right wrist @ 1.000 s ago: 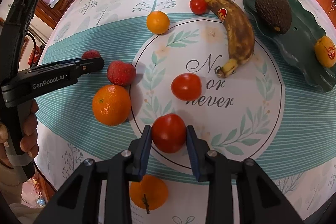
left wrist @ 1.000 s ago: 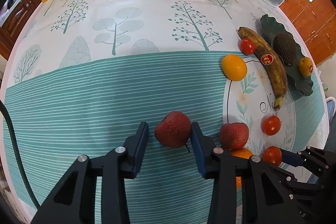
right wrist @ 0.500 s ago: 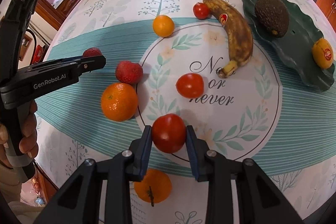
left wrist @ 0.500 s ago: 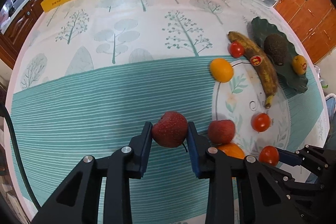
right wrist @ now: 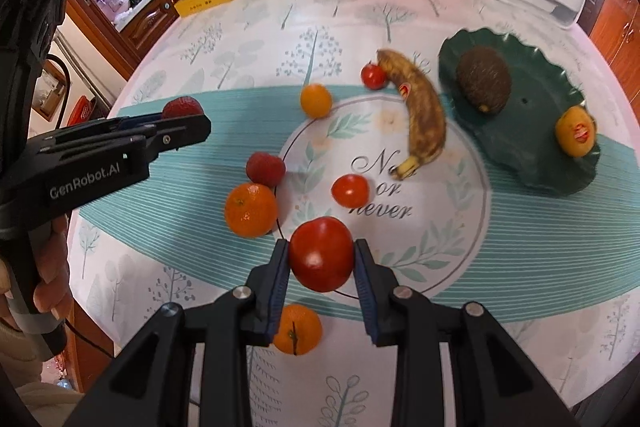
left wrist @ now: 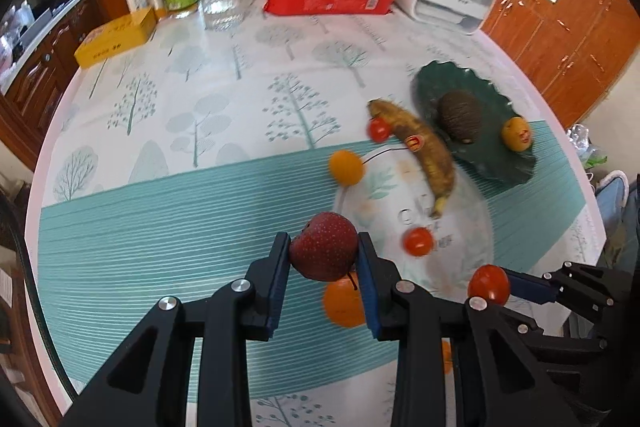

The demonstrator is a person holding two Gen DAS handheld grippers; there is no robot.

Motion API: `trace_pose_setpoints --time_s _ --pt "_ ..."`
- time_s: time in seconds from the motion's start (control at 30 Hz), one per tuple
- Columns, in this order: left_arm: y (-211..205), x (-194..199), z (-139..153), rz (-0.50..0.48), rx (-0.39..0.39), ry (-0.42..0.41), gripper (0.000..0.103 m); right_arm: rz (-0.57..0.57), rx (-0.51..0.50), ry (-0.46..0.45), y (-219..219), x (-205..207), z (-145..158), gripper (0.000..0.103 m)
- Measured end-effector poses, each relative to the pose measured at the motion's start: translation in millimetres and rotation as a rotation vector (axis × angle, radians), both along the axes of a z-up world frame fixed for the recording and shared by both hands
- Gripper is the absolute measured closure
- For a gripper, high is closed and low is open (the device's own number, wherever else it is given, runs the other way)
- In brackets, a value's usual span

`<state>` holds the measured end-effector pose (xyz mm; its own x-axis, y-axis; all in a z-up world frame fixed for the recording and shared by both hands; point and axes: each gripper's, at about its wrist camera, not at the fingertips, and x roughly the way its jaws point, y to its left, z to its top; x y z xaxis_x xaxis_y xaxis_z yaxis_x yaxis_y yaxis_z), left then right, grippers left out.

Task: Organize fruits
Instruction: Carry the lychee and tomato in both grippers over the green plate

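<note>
Left wrist view: we see the dark red fruit [left wrist: 323, 246] at lower centre, clamped in our left tool [left wrist: 323, 259] above the desk [left wrist: 160, 131]. Our right tool [right wrist: 321, 263] grips a tomato [right wrist: 321, 253] at lower centre.

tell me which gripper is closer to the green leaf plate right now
Right. The right gripper, shut on a tomato, sits nearer the green plate; the left gripper, holding a red speckled fruit, is farther out across the table.
</note>
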<state>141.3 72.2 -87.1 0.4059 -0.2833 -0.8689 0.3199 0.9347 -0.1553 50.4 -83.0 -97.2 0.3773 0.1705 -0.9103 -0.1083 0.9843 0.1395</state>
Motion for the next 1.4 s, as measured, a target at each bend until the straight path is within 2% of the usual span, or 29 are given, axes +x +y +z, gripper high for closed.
trace_pose_setpoints --time_s 0.23,0.53,0.77,0.97,1.17,1.4 --pt "-31.6 -8.7 27.2 -0.053 -0.024 -0.041 0.072 -0.026 -0.014 -0.059 -24.6 -4.4 30.3 0.071" --pt "-92.5 -11.0 53.2 -0.078 -0.03 -0.076 0.072 -0.037 -0.009 -0.147 -81.1 3.2 72.9 0.071" --pt "-155.4 -2.5 76.1 -0.067 -0.031 -0.1 0.072 -0.002 -0.023 -0.199 -141.7 27.4 104.8 0.071" --pt "-211.4 11.1 87.0 -0.041 -0.024 -0.114 0.072 0.044 -0.045 -0.229 -195.7 67.1 127.7 0.071" --pt "-256.5 26.2 79.4 -0.007 0.001 -0.084 0.072 0.079 -0.053 -0.195 -235.4 121.1 123.5 0.071" --pt "-280.8 52.6 42.9 0.048 0.029 0.005 0.072 0.082 -0.036 -0.103 -252.0 169.9 77.2 0.071"
